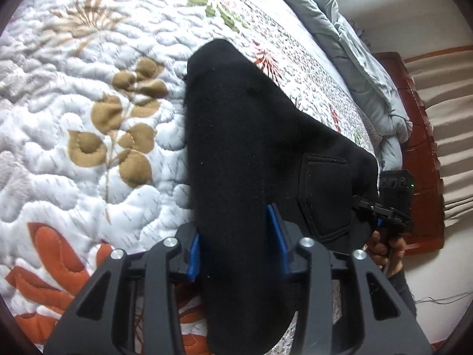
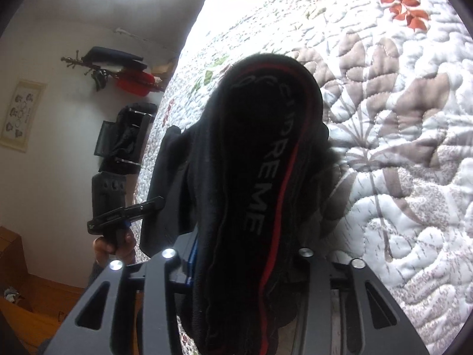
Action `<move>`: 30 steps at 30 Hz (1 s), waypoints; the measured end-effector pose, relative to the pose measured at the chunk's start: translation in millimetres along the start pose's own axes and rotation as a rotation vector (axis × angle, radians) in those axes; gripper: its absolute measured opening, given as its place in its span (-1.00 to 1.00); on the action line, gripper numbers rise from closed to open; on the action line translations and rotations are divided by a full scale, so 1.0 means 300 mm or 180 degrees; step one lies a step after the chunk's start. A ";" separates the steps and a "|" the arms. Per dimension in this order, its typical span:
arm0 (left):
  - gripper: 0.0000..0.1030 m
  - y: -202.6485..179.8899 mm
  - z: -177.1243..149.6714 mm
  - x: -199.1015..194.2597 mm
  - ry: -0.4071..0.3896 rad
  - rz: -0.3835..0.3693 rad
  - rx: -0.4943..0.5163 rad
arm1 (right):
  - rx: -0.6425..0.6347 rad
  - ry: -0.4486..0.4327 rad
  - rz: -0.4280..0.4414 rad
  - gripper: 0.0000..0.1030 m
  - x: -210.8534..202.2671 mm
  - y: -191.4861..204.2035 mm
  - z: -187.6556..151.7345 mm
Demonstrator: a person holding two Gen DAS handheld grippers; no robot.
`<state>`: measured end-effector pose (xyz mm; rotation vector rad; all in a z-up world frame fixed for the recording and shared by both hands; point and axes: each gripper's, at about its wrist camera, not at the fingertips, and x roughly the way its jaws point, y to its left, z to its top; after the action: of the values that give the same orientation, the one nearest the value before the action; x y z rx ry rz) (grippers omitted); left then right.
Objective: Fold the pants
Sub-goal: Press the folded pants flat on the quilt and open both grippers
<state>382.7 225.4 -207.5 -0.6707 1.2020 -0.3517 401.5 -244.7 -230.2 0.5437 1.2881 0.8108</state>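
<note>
The black pants (image 1: 245, 136) lie folded lengthwise on the quilt, and a back pocket (image 1: 322, 195) shows near the waist. My left gripper (image 1: 233, 222) straddles one end of them. Its blue pads (image 1: 276, 236) stand apart with the cloth lying between them, and the inner face of one pad is bare. In the right wrist view the waistband (image 2: 251, 195), with a red stripe and grey lettering, bulges up between the fingers of my right gripper (image 2: 245, 245) and covers one finger. That gripper (image 1: 381, 207) sits at the pocket side, a hand on its handle. The left gripper (image 2: 127, 210) shows beside the pants.
A floral quilted bedspread (image 1: 88, 118) covers the bed under the pants and runs wide to the left. A grey duvet (image 1: 354, 59) is bunched along the far edge by a red-brown wooden board (image 1: 414, 148). A wall rack (image 2: 112, 71) and dark gear (image 2: 124, 139) stand beyond the bed's side.
</note>
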 end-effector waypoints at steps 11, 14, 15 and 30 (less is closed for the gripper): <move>0.32 -0.171 -0.188 -0.269 -0.0915 -0.0019 0.0589 | -0.0374 -0.0786 -0.0189 -0.15 -0.191 0.229 0.098; 0.32 -0.222 -0.247 -0.185 -0.0739 -0.0072 0.0814 | -0.0271 -0.0619 -0.0264 -0.19 -0.087 0.195 0.125; 0.32 -0.237 -0.256 -0.152 -0.0678 -0.0071 0.0825 | -0.0180 -0.0577 -0.0303 -0.29 -0.056 0.155 0.129; 0.58 -0.164 -0.294 -0.069 -0.0562 -0.0247 0.0636 | -0.0416 -0.0660 0.0158 -0.75 -0.170 0.209 -0.158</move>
<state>297.8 174.8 -178.4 -0.5634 0.9604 -0.4617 337.9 -249.5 -161.5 0.5418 1.0278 0.8503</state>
